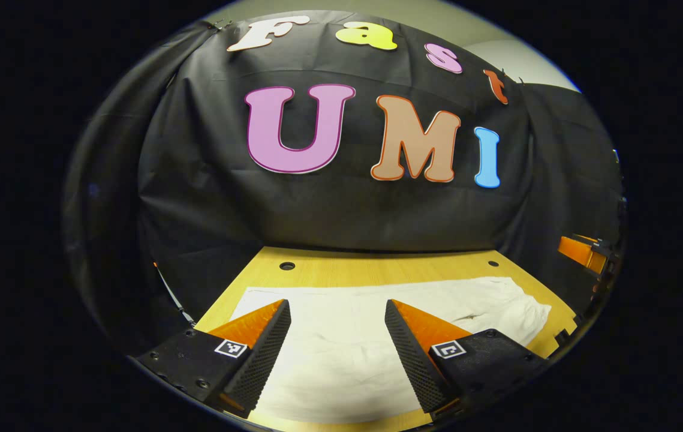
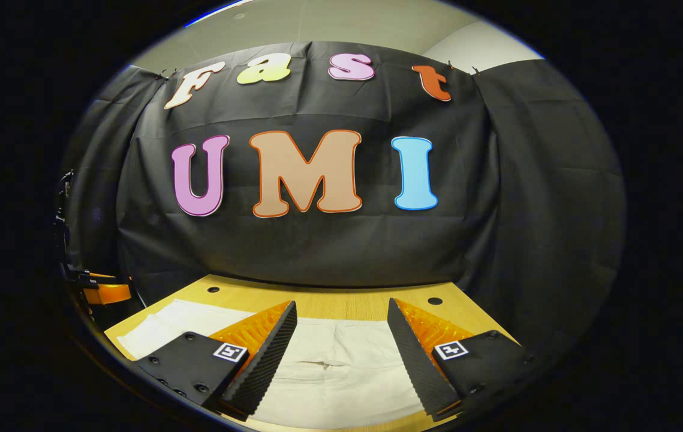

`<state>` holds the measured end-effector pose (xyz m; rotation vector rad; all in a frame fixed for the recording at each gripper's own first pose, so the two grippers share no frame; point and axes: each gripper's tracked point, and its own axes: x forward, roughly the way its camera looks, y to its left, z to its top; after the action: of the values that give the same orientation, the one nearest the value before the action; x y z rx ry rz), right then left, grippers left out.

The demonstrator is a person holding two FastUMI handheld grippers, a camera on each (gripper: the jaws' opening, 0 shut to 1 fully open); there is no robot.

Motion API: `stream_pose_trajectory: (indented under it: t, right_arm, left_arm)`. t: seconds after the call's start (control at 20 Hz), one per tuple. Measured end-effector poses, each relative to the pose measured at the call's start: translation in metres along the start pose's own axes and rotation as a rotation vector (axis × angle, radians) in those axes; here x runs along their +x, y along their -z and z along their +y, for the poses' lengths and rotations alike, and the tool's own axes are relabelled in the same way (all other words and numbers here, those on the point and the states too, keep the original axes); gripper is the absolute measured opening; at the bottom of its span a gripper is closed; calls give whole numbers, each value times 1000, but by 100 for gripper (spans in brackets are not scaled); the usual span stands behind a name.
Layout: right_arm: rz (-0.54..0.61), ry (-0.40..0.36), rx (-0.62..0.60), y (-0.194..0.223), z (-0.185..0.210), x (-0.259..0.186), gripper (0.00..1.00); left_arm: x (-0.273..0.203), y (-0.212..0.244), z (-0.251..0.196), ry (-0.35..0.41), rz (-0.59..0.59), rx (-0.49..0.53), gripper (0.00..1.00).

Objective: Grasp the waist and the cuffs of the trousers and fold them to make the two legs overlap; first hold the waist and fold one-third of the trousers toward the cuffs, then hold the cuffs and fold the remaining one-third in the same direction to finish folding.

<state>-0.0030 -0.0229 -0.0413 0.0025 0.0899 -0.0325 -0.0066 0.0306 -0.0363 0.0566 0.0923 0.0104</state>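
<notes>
White trousers (image 1: 341, 342) lie flat across the wooden table (image 1: 377, 270), stretching from left to right. In the left gripper view my left gripper (image 1: 337, 309) hovers open above the cloth, fingers wide apart with nothing between them. In the right gripper view the same trousers (image 2: 335, 366) spread under my right gripper (image 2: 342, 311), which is also open and holds nothing. A crease or seam shows in the cloth between the right gripper's fingers. The other gripper (image 1: 584, 252) shows at the far right of the left gripper view, and at the far left edge (image 2: 98, 288) of the right gripper view.
The table has small round holes (image 1: 286, 265) near its back edge (image 2: 435, 300). Black cloth walls the booth behind and at both sides. Bare wood runs between the trousers and the back wall.
</notes>
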Motion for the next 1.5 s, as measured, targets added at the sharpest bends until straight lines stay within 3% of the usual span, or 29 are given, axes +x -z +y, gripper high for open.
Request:
stream_pose_trajectory:
  t: [0.35, 0.55, 1.0, 1.35, 1.5]
  right_arm:
    - [35, 2, -19, 18, -1, -4, 97]
    - [71, 3, -37, 30, 0, -11, 97]
    - [118, 32, -49, 48, -3, -28, 97]
    - [162, 81, -75, 65, -16, -43, 98]
    - [177, 91, -79, 69, -19, -45, 98]
  left_arm:
    - [-24, 77, 31, 129, 245, 40, 95]
    - [-40, 124, 55, 236, 420, 217, 95]
    - [-70, 201, 69, 565, 748, 583, 92]
    - [-92, 226, 94, 672, 908, 807, 91]
    - [-95, 234, 98, 691, 940, 837, 90]
